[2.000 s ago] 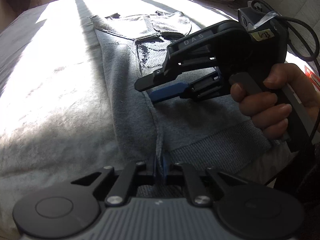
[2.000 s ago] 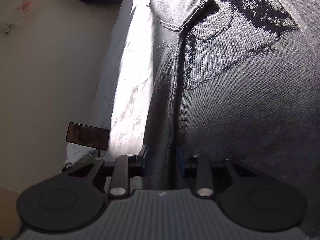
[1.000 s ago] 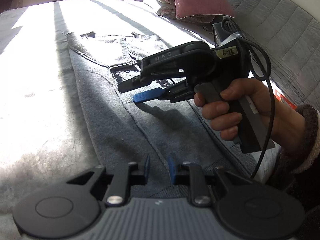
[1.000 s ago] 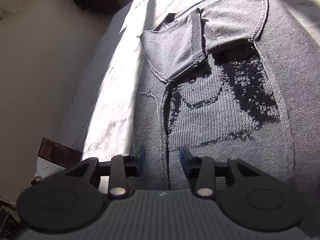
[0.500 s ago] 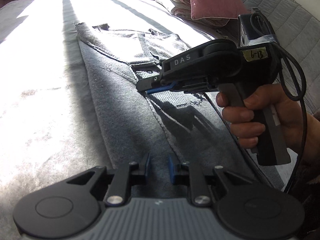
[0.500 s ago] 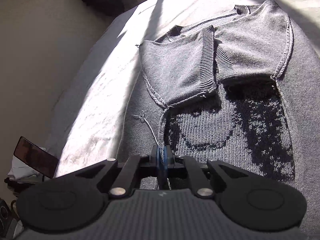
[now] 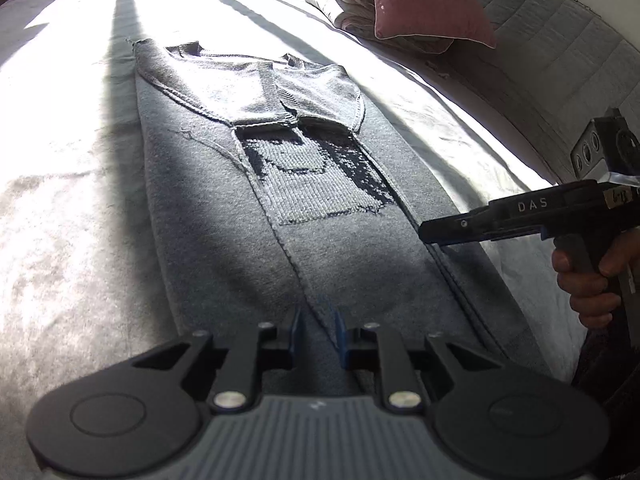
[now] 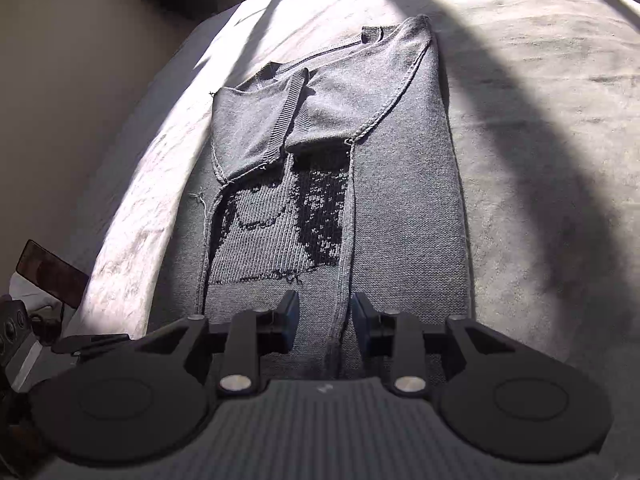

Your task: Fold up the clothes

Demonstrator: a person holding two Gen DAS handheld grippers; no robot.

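Between the blue-padded fingers of the left gripper (image 7: 317, 332) runs a raised seam of the grey knit sweater (image 7: 256, 216); the jaws stand parted with a narrow gap, and the pads sit to either side of that seam near the hem without pinching it. Ahead of these jaws the sweater lies lengthwise on the bed cover (image 7: 60, 216), both side panels folded in toward the middle, so that only a strip of the dark knitted pattern (image 7: 320, 184) shows between the two seams. Beyond the pattern, the two short sleeves (image 7: 256, 88) lie folded across the chest, their ribbed cuffs meeting near the centre line. To the right of the left jaws, the right gripper (image 7: 430, 234) reaches in sideways, held by the person's hand (image 7: 588, 280); its tip is over the sweater's right folded edge.

From the right wrist view, the right gripper (image 8: 325, 320) has its jaws wide apart, straddling the right-hand seam of the sweater (image 8: 400, 200) close to the hem, nothing clamped. Ahead of them the same dark pattern (image 8: 280, 224) and the overlapped sleeves (image 8: 288, 120) stretch away toward the neckline. Left of these jaws, off the bed's edge, stands a dark phone-like screen (image 8: 52, 272).

Far ahead and right of the left jaws, a dusky pink cushion (image 7: 428, 4) leans on folded white bedding (image 7: 344, 0) against a quilted grey headboard (image 7: 560, 40). Bands of sun and shadow cross the cover.
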